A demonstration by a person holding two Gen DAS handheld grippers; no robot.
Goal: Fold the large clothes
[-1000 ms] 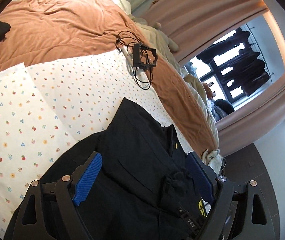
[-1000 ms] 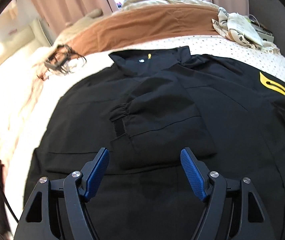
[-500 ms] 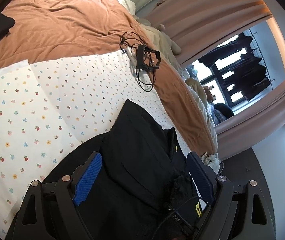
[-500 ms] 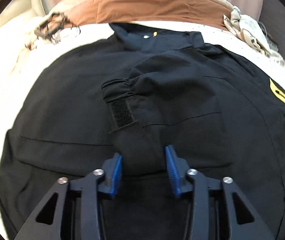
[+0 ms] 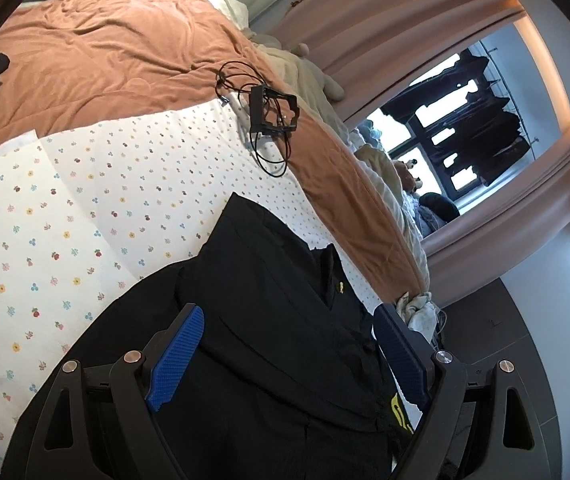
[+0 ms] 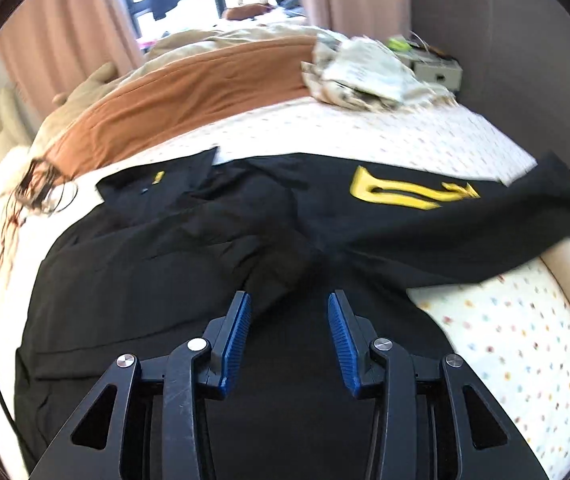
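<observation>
A large black jacket [image 6: 213,256] with a yellow emblem [image 6: 409,192] lies spread on a flower-print sheet [image 6: 385,136] on the bed. Its right sleeve [image 6: 497,216] stretches out toward the bed's right edge. My right gripper [image 6: 288,308] hovers over the jacket's middle with its blue pads [image 6: 237,336] partly apart and no cloth between them. The jacket also shows in the left wrist view [image 5: 269,320]. My left gripper [image 5: 289,332] is wide open just above the jacket's left side.
An orange-brown blanket [image 5: 97,52] covers the far bed. A black frame with tangled cables [image 5: 271,114] lies at the sheet's edge. A crumpled pale cloth [image 6: 365,76] sits at the far right corner. Curtains and a window [image 5: 457,132] lie beyond.
My right gripper had closed on the folded sleeve, and now it stands partly open and turned right. The sleeve now lies unfolded outward to the right. My left gripper shifted slightly and stays open.
</observation>
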